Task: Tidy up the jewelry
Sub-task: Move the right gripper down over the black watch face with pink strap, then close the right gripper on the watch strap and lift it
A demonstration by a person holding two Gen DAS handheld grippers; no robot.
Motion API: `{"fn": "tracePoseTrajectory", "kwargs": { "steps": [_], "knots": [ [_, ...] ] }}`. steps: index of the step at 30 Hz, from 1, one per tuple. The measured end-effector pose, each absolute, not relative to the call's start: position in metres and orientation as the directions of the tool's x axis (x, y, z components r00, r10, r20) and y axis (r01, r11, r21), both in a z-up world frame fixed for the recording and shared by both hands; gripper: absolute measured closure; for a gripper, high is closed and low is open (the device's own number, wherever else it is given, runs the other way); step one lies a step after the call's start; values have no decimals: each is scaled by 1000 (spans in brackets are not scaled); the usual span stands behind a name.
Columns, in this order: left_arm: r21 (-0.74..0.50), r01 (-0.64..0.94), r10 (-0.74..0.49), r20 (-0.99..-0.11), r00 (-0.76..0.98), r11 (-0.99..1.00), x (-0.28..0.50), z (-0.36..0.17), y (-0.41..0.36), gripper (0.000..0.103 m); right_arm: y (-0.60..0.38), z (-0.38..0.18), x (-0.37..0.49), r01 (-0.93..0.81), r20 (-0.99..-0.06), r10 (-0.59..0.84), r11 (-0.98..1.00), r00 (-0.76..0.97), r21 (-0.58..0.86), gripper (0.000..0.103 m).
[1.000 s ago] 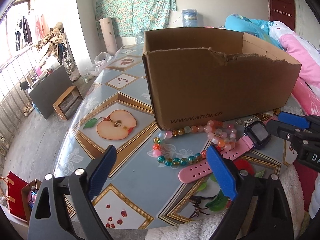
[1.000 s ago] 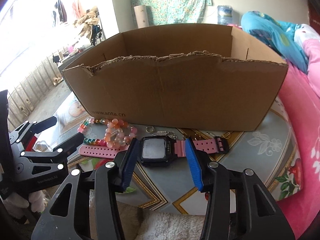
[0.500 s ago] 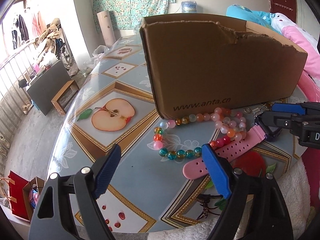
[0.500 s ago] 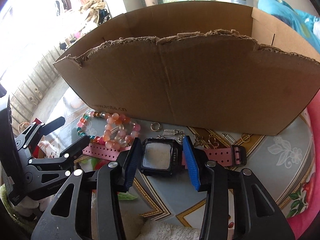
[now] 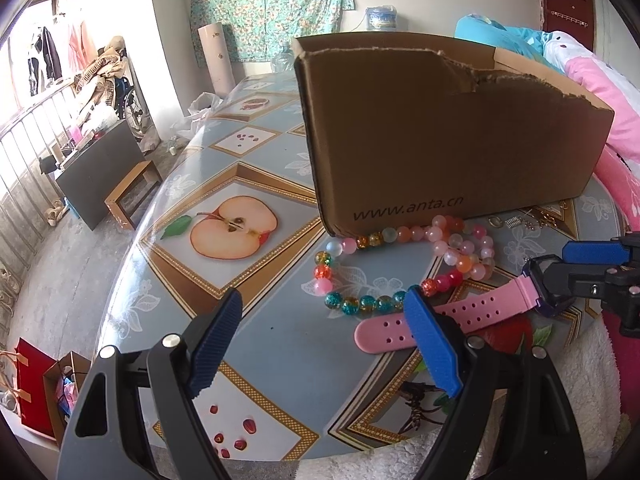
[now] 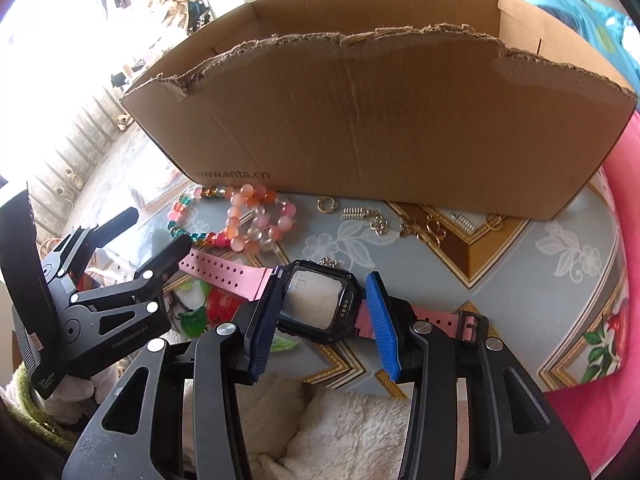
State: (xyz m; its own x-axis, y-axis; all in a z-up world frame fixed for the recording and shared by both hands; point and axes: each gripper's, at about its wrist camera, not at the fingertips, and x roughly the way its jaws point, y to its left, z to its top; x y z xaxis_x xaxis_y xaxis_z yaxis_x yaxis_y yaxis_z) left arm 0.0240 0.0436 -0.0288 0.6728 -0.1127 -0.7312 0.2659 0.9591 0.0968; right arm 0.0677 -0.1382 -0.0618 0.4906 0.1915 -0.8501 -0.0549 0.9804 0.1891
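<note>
Both of my right fingers (image 6: 266, 322) are pressed against the black case of the pink watch (image 6: 316, 306), one blue pad on each side where the straps leave it, so my right gripper (image 6: 326, 322) is closed on the watch at a middling width. The watch lies flat on the patterned table (image 5: 256, 320), just in front of the cardboard box (image 6: 384, 120), with one pink strap running toward my left gripper (image 5: 324, 344) and the buckle end trailing off the other way. My left jaws stand wide apart with nothing between them, hovering above the table beside the strap's tip; they have narrowed a little within the last second. The beaded bracelets (image 5: 400, 264) lie coiled against the foot of the box, touching the strap, and a scatter of small metal rings and clasps (image 6: 404, 220) sits just behind the watch. I judge the step in hand to be lifting the watch into the box. To do it well I should keep the squeeze on the rigid case, not the soft straps, rise straight up so the strap slides clear of the beads without dragging them, and clear the torn front wall before letting go.
</note>
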Motion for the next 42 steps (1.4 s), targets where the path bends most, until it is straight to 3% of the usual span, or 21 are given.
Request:
{"fn": "tracePoseTrajectory", "kwargs": {
  "steps": [11, 18, 26, 33, 42],
  "knots": [
    [132, 310, -129, -708, 694, 941, 10, -28, 27, 22, -149, -52, 64, -86, -835, 200, 979, 512, 182, 66],
    [151, 329, -150, -664, 732, 932, -2, -19, 22, 22, -174, -57, 79, -68, -864, 174, 985, 472, 161, 83],
    [163, 511, -315, -621, 717, 844, -30, -12, -10, 50, -174, -62, 73, -78, -885, 190, 982, 425, 174, 87],
    [165, 588, -366, -642, 674, 792, -40, -21, -22, 85, -156, -65, 87, -171, -884, 200, 975, 423, 140, 87],
    [132, 580, -358, -672, 648, 804, -34, -26, -14, 95, -129, -56, 121, -484, -909, 280, 869, 311, 102, 87]
  ]
}}
